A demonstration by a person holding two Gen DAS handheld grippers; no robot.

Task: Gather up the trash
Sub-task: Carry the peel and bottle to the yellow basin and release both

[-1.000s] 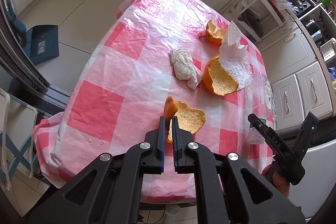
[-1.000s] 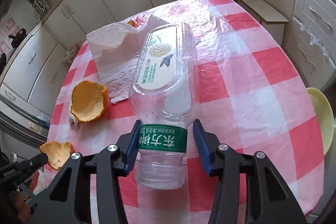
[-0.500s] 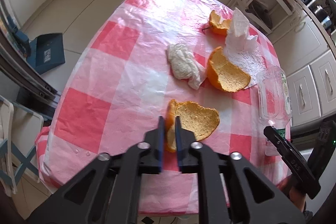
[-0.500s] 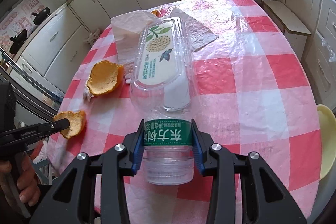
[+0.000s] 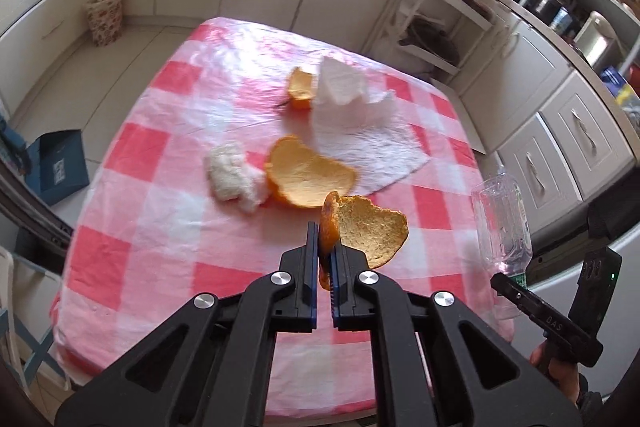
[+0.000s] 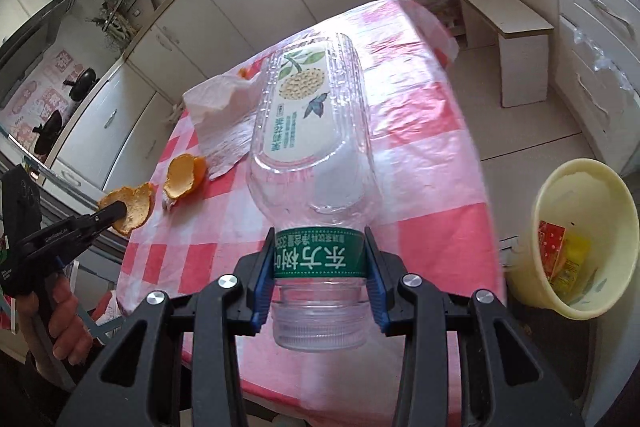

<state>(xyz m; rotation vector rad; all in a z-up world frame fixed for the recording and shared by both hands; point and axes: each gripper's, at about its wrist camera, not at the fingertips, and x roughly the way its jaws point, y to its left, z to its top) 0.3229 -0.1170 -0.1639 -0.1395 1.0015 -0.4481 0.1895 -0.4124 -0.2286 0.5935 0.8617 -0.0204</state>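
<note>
My left gripper [image 5: 325, 247] is shut on an orange peel [image 5: 370, 229] and holds it above the near edge of the pink checked table [image 5: 160, 195]. The peel also shows in the right wrist view [image 6: 132, 205]. My right gripper [image 6: 318, 259] is shut on the green-banded neck of a clear plastic bottle [image 6: 312, 131], lifted off the table; the bottle shows at the right of the left wrist view [image 5: 502, 223]. Two more peels [image 5: 308, 177] [image 5: 301, 87], a crumpled tissue [image 5: 234, 177] and a white paper towel [image 5: 356, 131] lie on the table.
A pale yellow bin [image 6: 580, 239] with wrappers inside stands on the floor right of the table. White cabinets [image 5: 560, 147] surround the table. A small stool [image 6: 508, 39] stands behind it, and a patterned basket [image 5: 105, 17] sits on the far floor.
Both grippers have risen and pulled back from the table, the left carrying the peel, the right closing on the bottle and lifting it. The yellow bin has come fully into the right view.
</note>
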